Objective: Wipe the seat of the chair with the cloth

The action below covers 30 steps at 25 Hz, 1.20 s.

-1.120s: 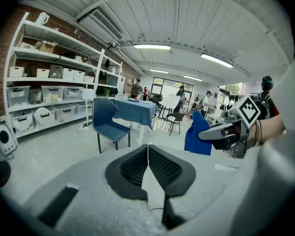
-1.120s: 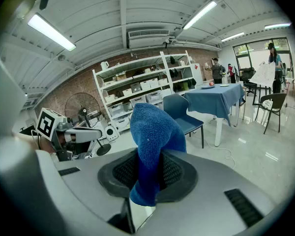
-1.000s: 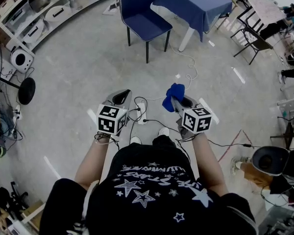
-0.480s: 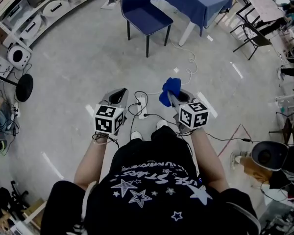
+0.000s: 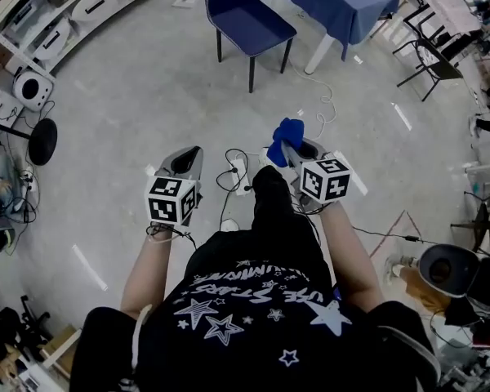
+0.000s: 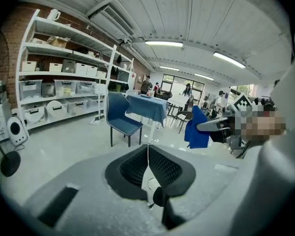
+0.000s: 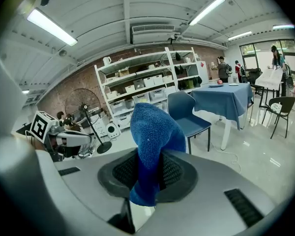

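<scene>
A blue chair (image 5: 245,19) stands on the grey floor well ahead of me, beside a table with a blue tablecloth (image 5: 335,2). The chair (image 6: 122,119) shows far off in the left gripper view and the chair (image 7: 189,117) likewise in the right gripper view. My right gripper (image 5: 287,152) is shut on a blue cloth (image 5: 287,140), which bunches above the jaws and hangs below them; the cloth (image 7: 151,149) fills the middle of its own view. My left gripper (image 5: 184,160) is held level to the left, jaws shut with nothing between them.
White shelving (image 5: 82,6) with storage bins lines the far left. A floor fan (image 5: 33,141) and a speaker (image 5: 31,88) stand at the left. Cables and a power strip (image 5: 235,172) lie on the floor in front of my feet. Black folding chairs (image 5: 433,55) stand at the right.
I have stepped forward, one leg swinging ahead; both grippers travel along level. The chair sits a little nearer in the head view. The cloth stays clamped in the right gripper.
</scene>
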{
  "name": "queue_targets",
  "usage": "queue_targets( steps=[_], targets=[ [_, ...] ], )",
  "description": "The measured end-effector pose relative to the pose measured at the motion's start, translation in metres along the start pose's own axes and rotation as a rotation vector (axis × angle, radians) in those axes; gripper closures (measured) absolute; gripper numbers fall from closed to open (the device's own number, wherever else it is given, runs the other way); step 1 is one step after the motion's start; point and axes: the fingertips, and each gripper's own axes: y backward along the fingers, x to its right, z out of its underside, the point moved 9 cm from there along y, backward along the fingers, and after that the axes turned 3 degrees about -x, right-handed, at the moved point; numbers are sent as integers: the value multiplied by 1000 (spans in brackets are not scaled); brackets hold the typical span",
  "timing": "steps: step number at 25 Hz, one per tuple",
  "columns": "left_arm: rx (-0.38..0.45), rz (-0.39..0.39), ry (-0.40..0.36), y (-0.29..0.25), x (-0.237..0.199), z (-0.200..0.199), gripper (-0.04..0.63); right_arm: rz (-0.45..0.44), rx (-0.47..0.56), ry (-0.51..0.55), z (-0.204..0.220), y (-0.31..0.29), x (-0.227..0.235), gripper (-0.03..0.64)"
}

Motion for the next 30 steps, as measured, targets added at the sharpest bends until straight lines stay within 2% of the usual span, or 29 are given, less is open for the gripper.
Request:
queue_targets(
  steps=[8,12,17,21,26,30],
  targets=[
    [-37,-112,21,-71,-35,-62,572,-98,-51,3,-70,-87,82,546],
    [-58,-176,68,-120,-43,-93,572,-122,-78,-6,-108,-134,136,548],
    [-69,-219,97,-184,-43,-141,572,-183,-91,3,-159,-174,206,548],
    [-76,-235,115,-235,-44,-179,572,-193,-113,-19,-190,-201,267,546],
    [-71,-253,96,-277,-42,-215,572,-196,-131,-65,-205,-220,317,547],
    [-46,-266,78,-288,-53,-240,572,-206,-129,-96,-211,-235,323,548]
  ],
)
